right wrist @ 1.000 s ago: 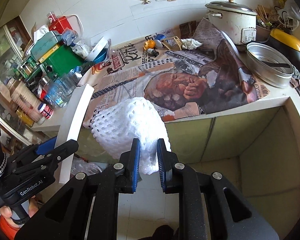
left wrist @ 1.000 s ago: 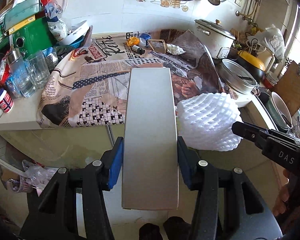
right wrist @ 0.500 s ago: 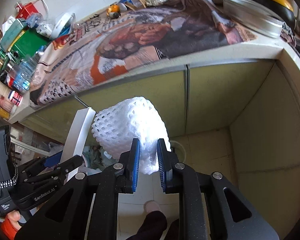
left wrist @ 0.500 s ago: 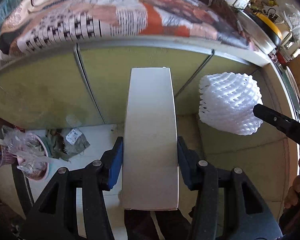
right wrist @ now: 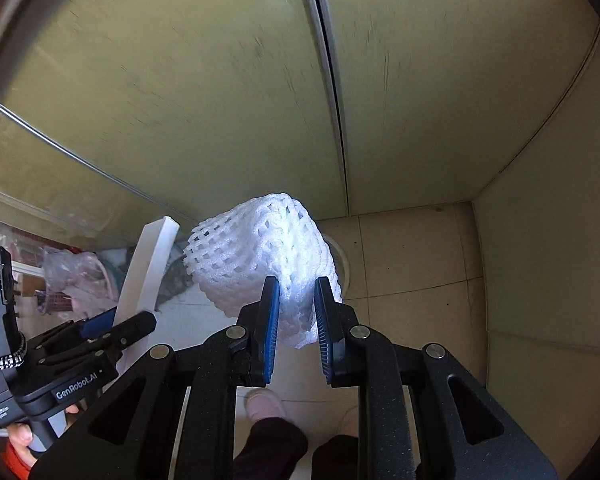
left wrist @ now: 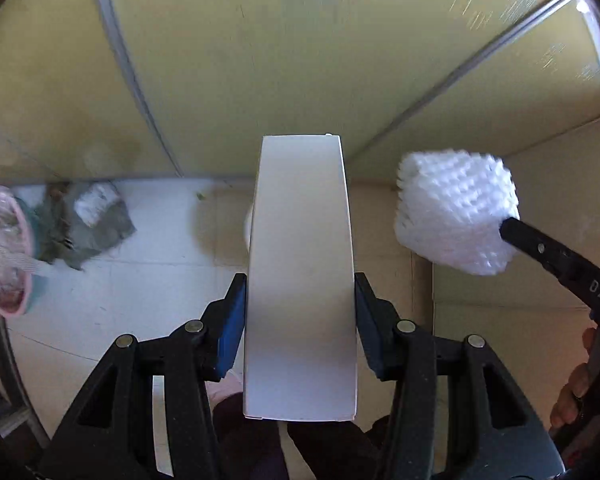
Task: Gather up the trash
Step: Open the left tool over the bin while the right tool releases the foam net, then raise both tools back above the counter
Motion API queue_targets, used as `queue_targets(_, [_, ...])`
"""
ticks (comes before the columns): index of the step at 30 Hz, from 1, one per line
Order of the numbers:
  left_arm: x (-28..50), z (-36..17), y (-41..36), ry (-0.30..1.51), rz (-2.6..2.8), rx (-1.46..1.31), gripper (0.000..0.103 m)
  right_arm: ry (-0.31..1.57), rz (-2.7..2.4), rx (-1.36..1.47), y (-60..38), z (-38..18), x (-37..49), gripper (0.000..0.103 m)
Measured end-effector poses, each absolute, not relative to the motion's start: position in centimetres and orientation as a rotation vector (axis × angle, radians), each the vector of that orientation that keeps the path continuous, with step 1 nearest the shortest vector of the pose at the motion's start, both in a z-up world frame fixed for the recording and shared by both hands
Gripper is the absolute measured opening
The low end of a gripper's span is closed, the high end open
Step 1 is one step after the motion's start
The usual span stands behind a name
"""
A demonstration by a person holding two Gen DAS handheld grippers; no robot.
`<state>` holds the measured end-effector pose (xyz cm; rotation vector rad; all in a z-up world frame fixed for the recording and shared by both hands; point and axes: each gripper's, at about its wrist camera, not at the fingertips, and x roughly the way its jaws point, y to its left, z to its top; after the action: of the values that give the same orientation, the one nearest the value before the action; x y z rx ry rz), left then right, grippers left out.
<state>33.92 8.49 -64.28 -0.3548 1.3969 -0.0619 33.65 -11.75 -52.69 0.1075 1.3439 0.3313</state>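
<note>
While the left gripper (left wrist: 300,316) clamps a flat white cardboard box (left wrist: 300,272) and the right gripper (right wrist: 296,312) pinches a white foam mesh fruit sleeve (right wrist: 260,256) above the floor, the soft sleeve could slip from its thin pinch.

- Daylight is bright but soft, and the white foam net (right wrist: 260,268) nearly blows out.
- Cabinet doors (left wrist: 300,60) show streaky motion blur.
- Fisheye bends straight seams; corners vignette black.
</note>
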Motion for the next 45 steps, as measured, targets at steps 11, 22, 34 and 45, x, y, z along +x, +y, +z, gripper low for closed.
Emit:
queue_targets(11, [37.5,-80.2,7.1,1.498,-0.072,-0.37,0.05,1.382,0.326,0.088,-9.9,-65.8,35.0,0.017])
queue_targets(22, [38.8,-83.1,6.6,1.512,-0.094,-0.36,0.051,1.399,0.36,0.073,-8.9,-69.2,36.4,0.041])
queue_targets(34, [36.3,-69.4,7.1,1.431,-0.052,-0.283,0.051,1.422,0.355,0.099,-11.7,-59.6,35.0,0.044])
queue_targets(45, [33.5,-47.4,7.9,1.277,-0.069,-0.235,0.051,1.295,0.37,0.105,-12.6,-39.7,33.4,0.044])
